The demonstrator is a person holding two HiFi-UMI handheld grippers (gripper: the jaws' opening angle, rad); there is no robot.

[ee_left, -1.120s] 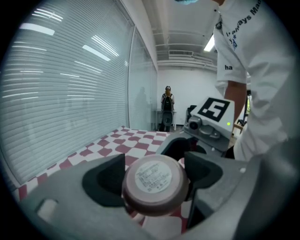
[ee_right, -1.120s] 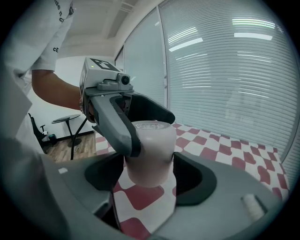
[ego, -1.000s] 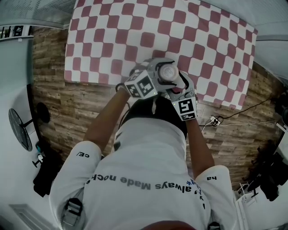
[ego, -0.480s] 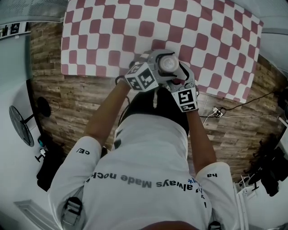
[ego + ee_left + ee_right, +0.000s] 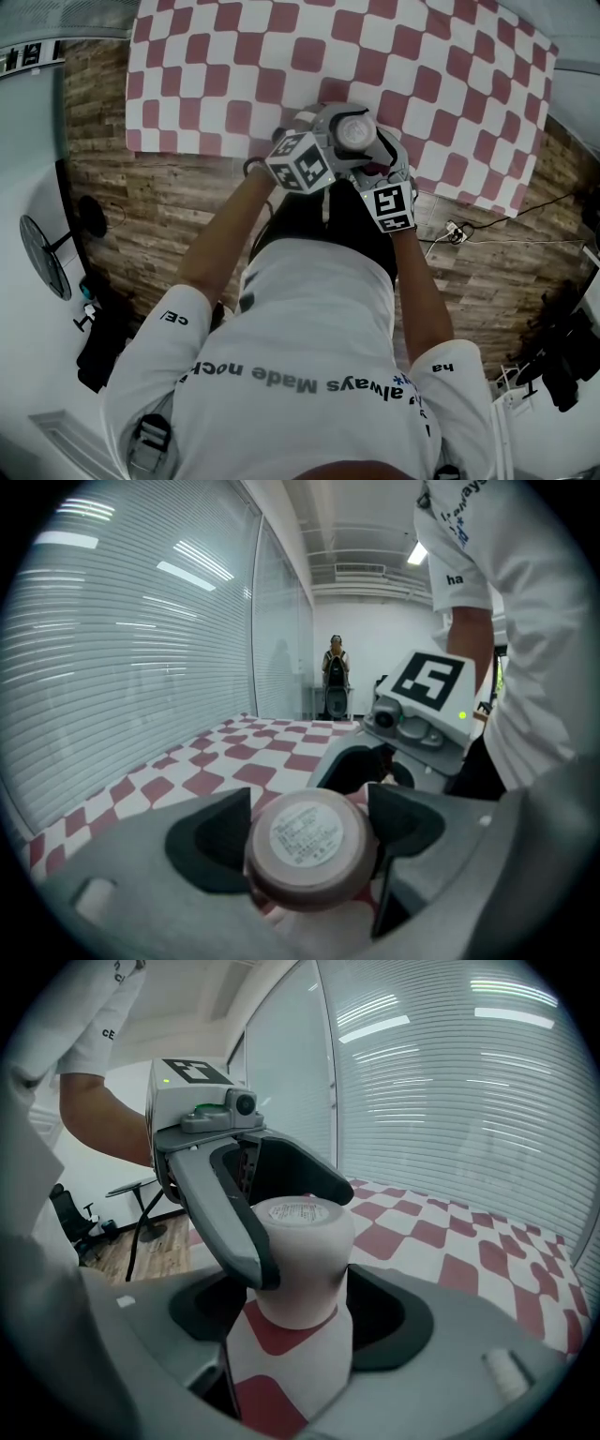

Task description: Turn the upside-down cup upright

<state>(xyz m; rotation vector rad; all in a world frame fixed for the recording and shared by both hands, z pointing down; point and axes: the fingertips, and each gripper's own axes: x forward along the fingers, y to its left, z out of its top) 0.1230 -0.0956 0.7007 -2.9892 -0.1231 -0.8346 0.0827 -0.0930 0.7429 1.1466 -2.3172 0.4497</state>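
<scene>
A pale pink cup (image 5: pixel 353 131) hangs base-up over the near edge of the red-and-white checked table (image 5: pixel 216 75), with a round label on its base. Both grippers hold it from opposite sides. My left gripper (image 5: pixel 337 142) comes in from the left. In the left gripper view the cup (image 5: pixel 309 847) fills the gap between the dark pads (image 5: pixel 408 819). My right gripper (image 5: pixel 367 155) comes in from the right. In the right gripper view the cup (image 5: pixel 305 1260) stands between that gripper's (image 5: pixel 300 1309) pads, and one left jaw crosses its left side. The cup's rim is hidden.
The checked cloth stretches away beyond the cup. Wooden floor (image 5: pixel 141 206) lies in front of the table. A fan (image 5: pixel 42 267) stands at the left; a power strip with cables (image 5: pixel 448 232) lies at the right. A person (image 5: pixel 335 672) stands far off.
Both grippers have sunk a little toward the table with the cup still between them. The grip looks unchanged.
</scene>
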